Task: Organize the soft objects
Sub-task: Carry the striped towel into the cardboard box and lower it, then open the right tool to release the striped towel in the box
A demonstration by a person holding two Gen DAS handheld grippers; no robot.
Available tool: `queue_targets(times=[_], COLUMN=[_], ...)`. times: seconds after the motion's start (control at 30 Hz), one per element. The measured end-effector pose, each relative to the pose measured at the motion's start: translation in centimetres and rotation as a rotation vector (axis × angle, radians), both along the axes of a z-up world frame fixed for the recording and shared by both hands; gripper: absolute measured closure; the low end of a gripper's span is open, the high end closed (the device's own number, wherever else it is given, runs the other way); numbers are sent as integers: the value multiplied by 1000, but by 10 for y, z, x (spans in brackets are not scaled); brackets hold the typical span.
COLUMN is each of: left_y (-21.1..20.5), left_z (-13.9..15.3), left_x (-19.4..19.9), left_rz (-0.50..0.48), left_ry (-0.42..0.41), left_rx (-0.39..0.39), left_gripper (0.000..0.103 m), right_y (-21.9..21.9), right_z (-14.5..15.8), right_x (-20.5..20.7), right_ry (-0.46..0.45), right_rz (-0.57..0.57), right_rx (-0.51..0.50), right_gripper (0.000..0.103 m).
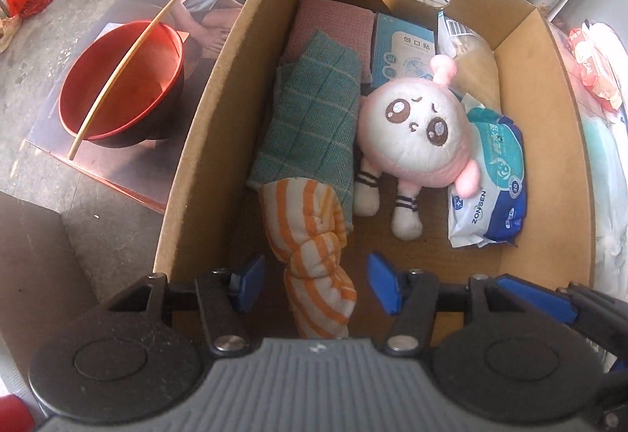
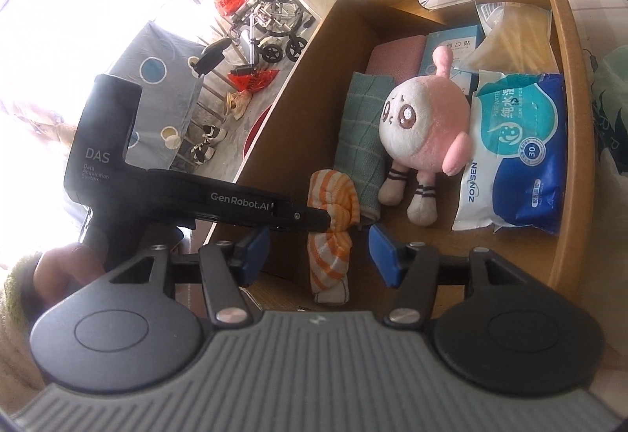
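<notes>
Striped cloth laid lower centre in box, left claw and right claw both held apart around it, nothing clamped.

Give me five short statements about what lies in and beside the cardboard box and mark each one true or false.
1. The plush doll lies inside the cardboard box. True.
2. The wet wipes pack sits outside the box. False: it lies in the box, beside the doll.
3. The green checked cloth lies between the doll and the box's wall. True.
4. The red bowl holds the orange striped cloth. False: the cloth is in the box, and only a stick rests across the bowl.
5. The left gripper clamps the striped cloth. False: its jaws stand apart on either side of the cloth.
</notes>
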State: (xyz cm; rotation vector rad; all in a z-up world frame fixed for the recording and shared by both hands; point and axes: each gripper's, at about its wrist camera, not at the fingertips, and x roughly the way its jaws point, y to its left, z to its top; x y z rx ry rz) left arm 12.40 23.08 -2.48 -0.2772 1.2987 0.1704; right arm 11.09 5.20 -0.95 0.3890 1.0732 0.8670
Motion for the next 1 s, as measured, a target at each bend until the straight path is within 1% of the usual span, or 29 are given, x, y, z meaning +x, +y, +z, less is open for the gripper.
queue_targets(times=[0.07, 0.17, 0.27, 0.33, 0.4, 0.5, 0.6, 0.67, 0.77, 0.87, 1.0], left_y=[-3, -6, -13, -16, -19, -23, -28, -29, -26, -18, -17], left_z=[8, 18, 23, 22, 18, 2, -21, -37, -51, -48, -38], left_x=[-4, -9, -12, -11, -9, 0, 10, 15, 17, 13, 9], left_rz=[-12, -12, -32, -40, -40, -17, 0, 9, 27, 48, 56], left_ry=[-19, -52, -78, -84, -85, -56, 9, 67, 143, 145, 116], left_rx=[20, 24, 18, -24, -86, -194, -225, -220, -171, -168, -150], left_gripper=[43, 43, 44, 45, 45, 45, 45, 45, 46, 46, 43], right_y=[-6, -17, -35, -49, -64, -83, -96, -102, -108, -111, -112], right_z=[3, 9, 11, 12, 13, 12, 10, 6, 3, 0, -3], right_x=[-4, -9, -13, -16, -19, -21, -22, -23, -22, -21, -21], right_ry=[-12, -32, -30, -33, -35, -32, -26, -18, -11, -8, -7], right_rz=[-3, -17, -46, -75, -109, -157, -194, -211, -228, -233, -230], right_rx=[17, 42, 76, 95, 107, 119, 122, 122, 121, 128, 146], right_gripper=[46, 46, 46, 46, 45, 45, 44, 44, 44, 44, 43])
